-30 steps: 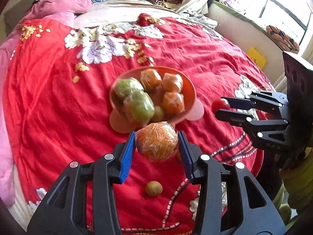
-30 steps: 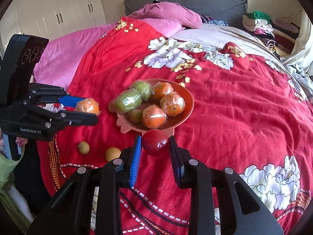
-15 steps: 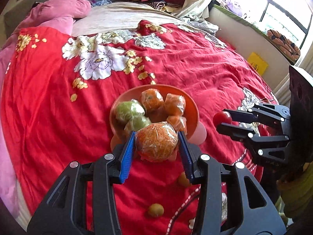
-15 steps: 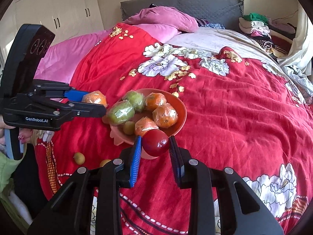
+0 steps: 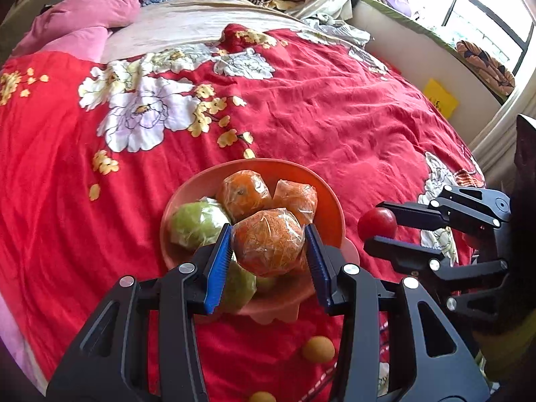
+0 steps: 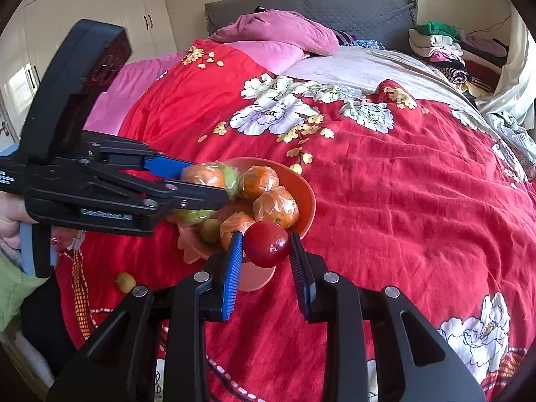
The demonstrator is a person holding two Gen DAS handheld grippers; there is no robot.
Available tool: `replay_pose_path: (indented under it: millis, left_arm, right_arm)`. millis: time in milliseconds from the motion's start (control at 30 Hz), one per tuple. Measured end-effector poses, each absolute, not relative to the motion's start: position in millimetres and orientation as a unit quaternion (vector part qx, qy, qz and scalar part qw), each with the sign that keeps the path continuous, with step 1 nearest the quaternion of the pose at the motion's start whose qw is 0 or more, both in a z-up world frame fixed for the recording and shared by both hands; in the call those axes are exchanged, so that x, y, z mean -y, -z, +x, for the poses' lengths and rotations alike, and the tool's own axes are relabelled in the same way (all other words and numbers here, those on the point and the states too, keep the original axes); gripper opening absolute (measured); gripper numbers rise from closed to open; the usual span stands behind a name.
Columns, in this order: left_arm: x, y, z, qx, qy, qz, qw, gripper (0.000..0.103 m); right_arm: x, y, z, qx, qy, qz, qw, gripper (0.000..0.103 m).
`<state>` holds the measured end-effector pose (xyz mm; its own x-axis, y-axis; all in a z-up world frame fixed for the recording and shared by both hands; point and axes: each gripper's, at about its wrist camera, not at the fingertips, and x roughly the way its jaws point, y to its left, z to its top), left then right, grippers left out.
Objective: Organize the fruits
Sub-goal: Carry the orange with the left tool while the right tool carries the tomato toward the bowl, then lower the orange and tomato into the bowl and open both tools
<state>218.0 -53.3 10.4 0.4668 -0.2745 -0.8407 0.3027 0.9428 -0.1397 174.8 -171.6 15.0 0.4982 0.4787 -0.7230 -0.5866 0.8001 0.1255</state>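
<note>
My left gripper (image 5: 268, 246) is shut on a plastic-wrapped orange (image 5: 268, 242) and holds it over the near side of the orange bowl (image 5: 321, 181). The bowl sits on the red bedspread and holds wrapped oranges (image 5: 243, 192) and green fruits (image 5: 196, 222). My right gripper (image 6: 266, 251) is shut on a red apple (image 6: 266, 248) just in front of the bowl's (image 6: 306, 197) near right rim. It also shows in the left wrist view (image 5: 377, 231), to the right of the bowl. The left gripper shows in the right wrist view (image 6: 214, 184), above the bowl's left side.
Small yellow-green fruits lie loose on the bedspread in front of the bowl (image 5: 318, 349), (image 5: 262, 397), (image 6: 126, 281). Pink pillows (image 6: 278, 33) and a grey headboard stand at the far end. Folded clothes (image 6: 442, 47) pile at the far right. A window ledge runs along the bed's right side.
Both grippers have moved forward toward the bowl with their fruits. The left one's orange now hangs over the bowl; the right one's apple is at the bowl's rim.
</note>
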Motion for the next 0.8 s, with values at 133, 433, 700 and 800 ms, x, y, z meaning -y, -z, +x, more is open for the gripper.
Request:
replay_pose_path:
  millis: [133, 433, 700, 800]
  left_arm:
    - [55.0, -3.5, 225.9, -0.494, 0.167, 0.017, 0.853, 0.035]
    - [52.4, 1.6, 233.2, -0.497, 0.164, 0.011, 0.852, 0.035]
    - [51.6, 6.8, 237.5, -0.500, 0.163, 0.006, 0.850, 0.035]
    - [51.3, 7.9, 238.5, -0.500, 0.164, 0.004, 0.850, 0.035]
  right_arm:
    - [169.9, -10.3, 179.1, -0.397, -0.309, -0.070, 0.861, 0.027]
    - [167.2, -4.7, 184.9, -0.400, -0.309, -0.073, 0.860, 0.027]
    - [163.9, -1.4, 188.5, -0.402, -0.308, -0.078, 0.859, 0.027]
    - [162.4, 0.0, 189.8, -0.403, -0.308, -0.081, 0.858, 0.027]
